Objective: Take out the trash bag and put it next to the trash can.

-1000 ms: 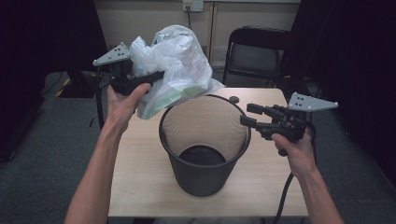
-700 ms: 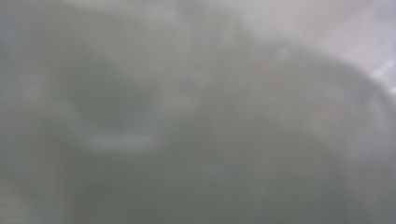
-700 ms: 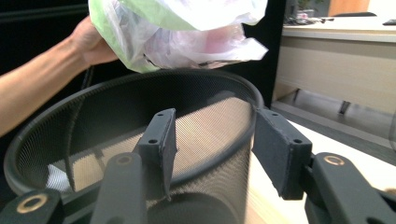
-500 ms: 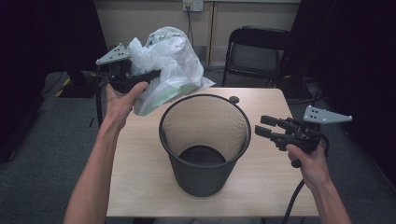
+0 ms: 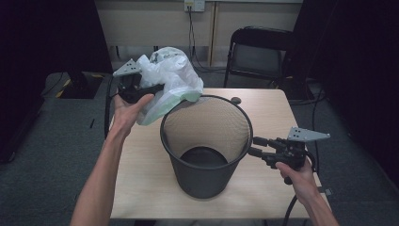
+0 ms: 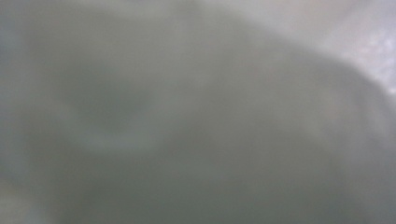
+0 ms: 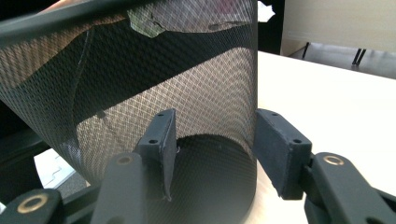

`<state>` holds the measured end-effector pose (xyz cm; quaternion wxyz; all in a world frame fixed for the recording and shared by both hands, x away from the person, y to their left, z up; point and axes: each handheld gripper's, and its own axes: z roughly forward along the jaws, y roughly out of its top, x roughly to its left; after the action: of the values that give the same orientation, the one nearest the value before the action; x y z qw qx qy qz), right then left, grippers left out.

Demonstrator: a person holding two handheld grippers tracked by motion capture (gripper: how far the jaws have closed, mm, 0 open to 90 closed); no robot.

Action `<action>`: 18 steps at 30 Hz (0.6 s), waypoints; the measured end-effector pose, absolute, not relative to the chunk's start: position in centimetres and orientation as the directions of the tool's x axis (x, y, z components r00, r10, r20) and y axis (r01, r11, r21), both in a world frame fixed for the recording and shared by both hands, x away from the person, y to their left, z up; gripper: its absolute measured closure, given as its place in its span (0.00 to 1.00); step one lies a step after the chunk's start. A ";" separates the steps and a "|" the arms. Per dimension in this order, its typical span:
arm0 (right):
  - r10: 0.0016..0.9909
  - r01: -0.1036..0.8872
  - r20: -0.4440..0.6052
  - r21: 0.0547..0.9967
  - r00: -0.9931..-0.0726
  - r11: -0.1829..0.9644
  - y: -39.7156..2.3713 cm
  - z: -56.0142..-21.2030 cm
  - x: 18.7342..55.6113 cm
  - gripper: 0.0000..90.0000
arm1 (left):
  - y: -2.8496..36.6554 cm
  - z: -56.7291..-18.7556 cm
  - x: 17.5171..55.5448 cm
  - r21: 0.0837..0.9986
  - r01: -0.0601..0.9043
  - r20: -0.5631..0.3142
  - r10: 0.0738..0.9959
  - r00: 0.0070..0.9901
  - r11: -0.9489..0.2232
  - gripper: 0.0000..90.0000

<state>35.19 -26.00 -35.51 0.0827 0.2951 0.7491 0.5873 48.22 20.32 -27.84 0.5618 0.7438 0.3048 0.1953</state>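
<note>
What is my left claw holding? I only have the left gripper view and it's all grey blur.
Observer: In the high view the left claw grips a white plastic bag, held up beside the rim of the black mesh bin.
Operator: Is anything in the bin?
Observer: It looks empty; its dark bottom is bare.
Operator: Where's my other claw?
Observer: The right claw is open and points at the bin's side wall, with nothing between its pads.
</note>
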 end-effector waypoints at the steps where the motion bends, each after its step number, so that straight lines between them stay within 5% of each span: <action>1: 0.539 0.348 0.226 0.927 -0.811 0.136 -26.1 -35.8 35.1 0.55 | 20.4 -28.3 48.3 0.953 0.244 -0.059 0.678 0.732 -0.181 0.88; 18: 0.571 0.426 0.262 0.889 -0.778 0.171 -27.0 -40.5 34.3 0.53 | 21.3 -35.0 49.7 0.901 0.372 -0.106 0.719 0.687 -0.222 0.88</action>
<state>34.31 -26.98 -40.46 0.0657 0.3268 0.7625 0.5545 49.71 21.33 -35.04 0.5112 0.7629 0.3575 0.1699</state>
